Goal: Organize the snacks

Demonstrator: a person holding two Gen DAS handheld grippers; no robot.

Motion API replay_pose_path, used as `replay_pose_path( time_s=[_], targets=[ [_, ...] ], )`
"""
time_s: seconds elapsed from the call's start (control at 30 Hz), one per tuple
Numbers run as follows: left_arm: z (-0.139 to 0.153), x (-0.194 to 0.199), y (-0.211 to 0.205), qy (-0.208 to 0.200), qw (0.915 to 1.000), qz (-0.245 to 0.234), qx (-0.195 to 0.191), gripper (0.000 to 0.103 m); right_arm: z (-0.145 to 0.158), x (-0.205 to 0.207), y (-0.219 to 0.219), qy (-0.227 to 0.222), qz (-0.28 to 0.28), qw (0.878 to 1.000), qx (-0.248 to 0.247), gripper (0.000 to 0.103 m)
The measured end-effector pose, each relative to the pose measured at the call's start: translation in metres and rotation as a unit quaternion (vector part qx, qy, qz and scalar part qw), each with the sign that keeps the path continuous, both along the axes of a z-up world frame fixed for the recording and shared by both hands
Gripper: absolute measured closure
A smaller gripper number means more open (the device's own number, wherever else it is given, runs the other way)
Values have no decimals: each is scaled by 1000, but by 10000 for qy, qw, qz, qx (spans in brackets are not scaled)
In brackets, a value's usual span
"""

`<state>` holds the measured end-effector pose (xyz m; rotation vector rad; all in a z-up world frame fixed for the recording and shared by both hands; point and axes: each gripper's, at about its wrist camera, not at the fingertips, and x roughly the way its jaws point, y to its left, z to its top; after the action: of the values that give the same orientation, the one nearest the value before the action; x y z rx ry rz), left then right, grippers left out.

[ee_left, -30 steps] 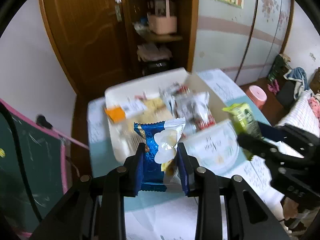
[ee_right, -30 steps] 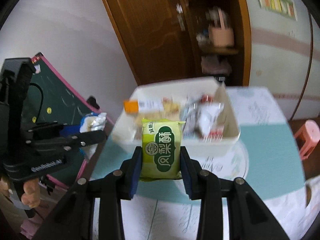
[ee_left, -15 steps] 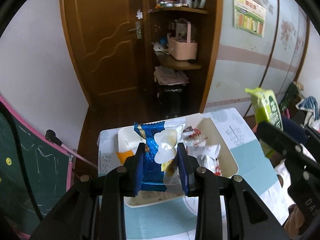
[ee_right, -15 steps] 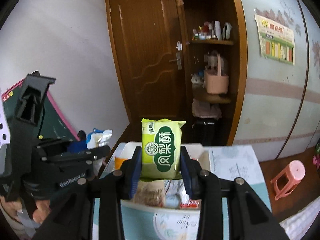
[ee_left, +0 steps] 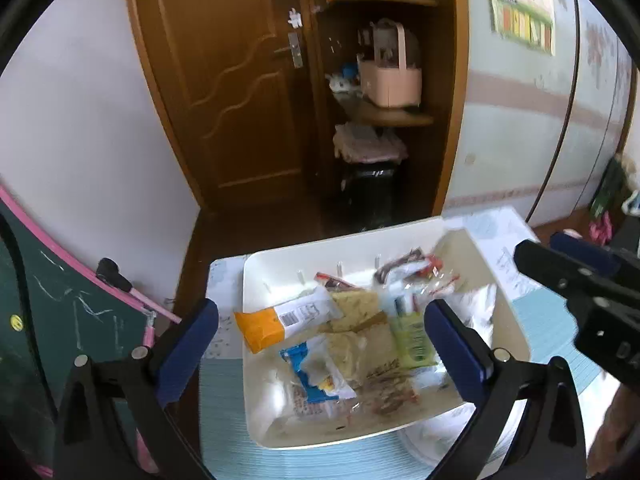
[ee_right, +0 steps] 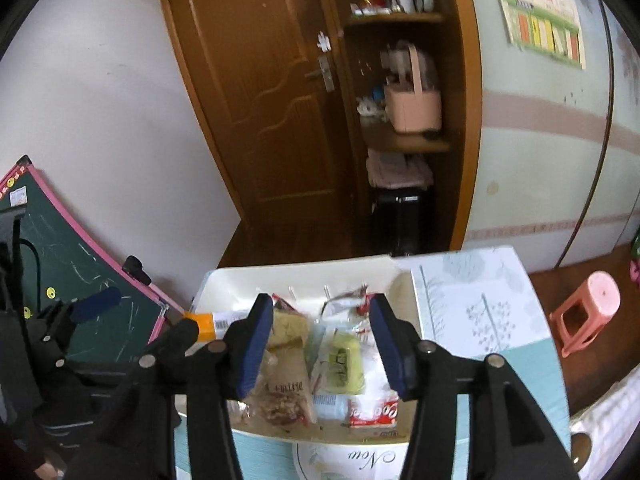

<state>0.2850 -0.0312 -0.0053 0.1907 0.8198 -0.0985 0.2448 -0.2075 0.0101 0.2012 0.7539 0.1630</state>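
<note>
Blue-padded fingers of the left tool [ee_left: 320, 344] stood at their widest and were opening, nothing clamped between them; they framed the near half of the white bin [ee_left: 256, 360]. Those of the right tool [ee_right: 320, 344] were likewise parting, with no packet pressed by either pad. Both tools hung above the bin, which sat on the tabletop [ee_right: 480, 312]. Just beyond the pads, inside the bin, lay the snacks: a blue-and-white packet [ee_left: 316, 376] near the front, a green packet [ee_left: 412, 340] beside it toward the right, an orange-ended bar [ee_left: 280, 320] at the left, and red-printed wrappers [ee_left: 416, 268] at the far wall. The heap was loose and overlapping rather than sorted. Farther off stood a wooden door [ee_left: 240, 92] and open shelves holding a pink basket [ee_left: 392, 76].

Judged risk: packets piled high toward the front wall could slide over the rim if a tool brushed them while withdrawing, and the two tools, working close together, could knock each other.
</note>
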Motion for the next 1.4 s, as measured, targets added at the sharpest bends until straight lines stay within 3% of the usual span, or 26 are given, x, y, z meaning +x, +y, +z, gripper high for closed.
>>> replay_pose_path(
  time_s=[0.13,0.33,0.63,0.87,1.03,1.17,1.4],
  targets=[
    [-2,-4,-6,0,10000,-5,87,1,-7,-6,-2,69,0,10000,-48,49],
    [4,-12,-8,138,9998,34,-130,1,-4,-18,-4,86,-27,9999,-54,48],
    [36,-50,-8,-6,9984,190,-525,1,30,-57,-9,-188,-78,9998,-82,48],
    [60,-108,-13,-200,9975,197,-642,1,64,-109,-11,-521,-68,9977,-417,46],
    [65,-164,-8,-400,9969,443,-510,1,76,-158,-19,-741,-45,9955,-592,38],
    [62,-209,-2,-509,9966,510,-411,1,70,-192,-25,-741,-7,9949,-679,36],
    [38,-264,7,-154,9973,441,-562,1,31,-245,-26,-268,210,9990,-297,35]
  ],
)
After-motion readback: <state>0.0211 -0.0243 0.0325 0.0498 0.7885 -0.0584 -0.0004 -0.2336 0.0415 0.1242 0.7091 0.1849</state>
